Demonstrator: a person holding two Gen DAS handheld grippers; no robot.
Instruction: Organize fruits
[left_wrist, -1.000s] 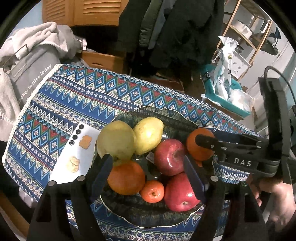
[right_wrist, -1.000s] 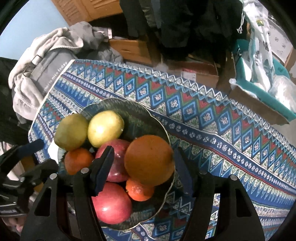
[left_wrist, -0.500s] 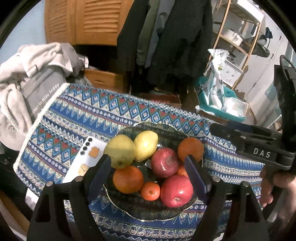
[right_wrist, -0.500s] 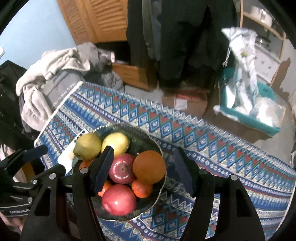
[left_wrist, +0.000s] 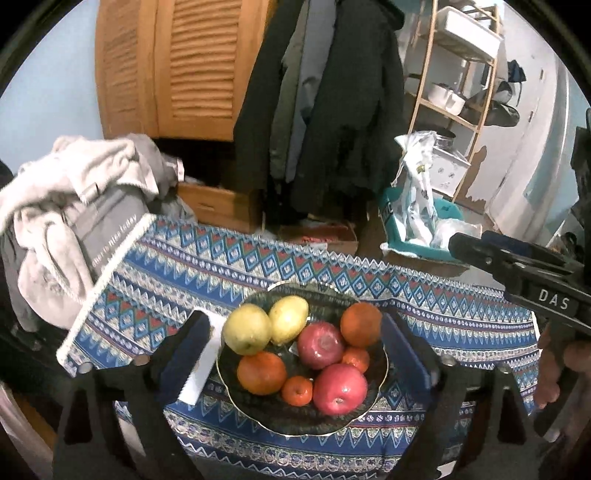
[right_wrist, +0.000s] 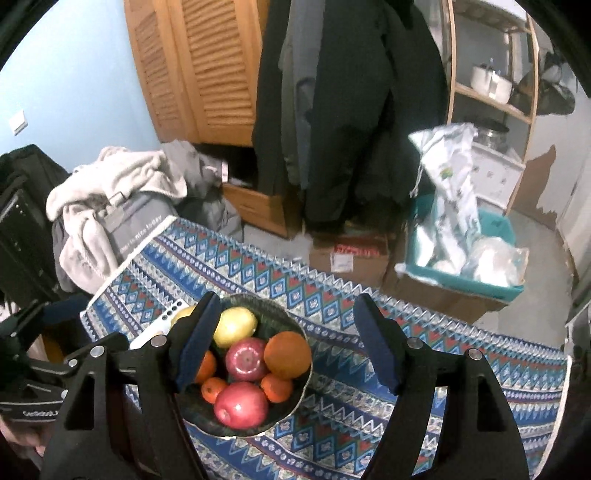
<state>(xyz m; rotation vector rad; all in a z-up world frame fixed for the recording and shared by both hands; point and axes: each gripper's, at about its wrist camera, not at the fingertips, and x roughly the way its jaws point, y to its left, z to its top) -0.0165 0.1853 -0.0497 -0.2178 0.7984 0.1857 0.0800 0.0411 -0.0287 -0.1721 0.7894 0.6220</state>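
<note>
A dark plate (left_wrist: 295, 430) on the blue patterned tablecloth (left_wrist: 258, 266) holds two yellow-green pears (left_wrist: 246, 328), two red apples (left_wrist: 340, 384), two oranges (left_wrist: 261, 373) and small mandarins (left_wrist: 297, 390). My left gripper (left_wrist: 295, 317) hangs well above the plate; its jaws are opening, with nothing between them. In the right wrist view the same plate (right_wrist: 295, 406) lies below and left of centre. My right gripper (right_wrist: 287, 304) is also high above it, its jaws opening and empty. Its left finger (right_wrist: 195, 339) hides part of one pear.
A white phone (left_wrist: 201, 365) lies on the cloth left of the plate. A heap of grey clothes (left_wrist: 74, 206) sits beyond the table's left end. Behind are hanging coats (left_wrist: 332, 110), a teal box of bags (right_wrist: 461, 258), a cardboard box (right_wrist: 347, 254) and a wooden shelf (left_wrist: 461, 74).
Both grippers have risen and drawn back from the plate, which now looks smaller and lower. Both pairs of jaws have widened. The fruit has stayed on the plate.
</note>
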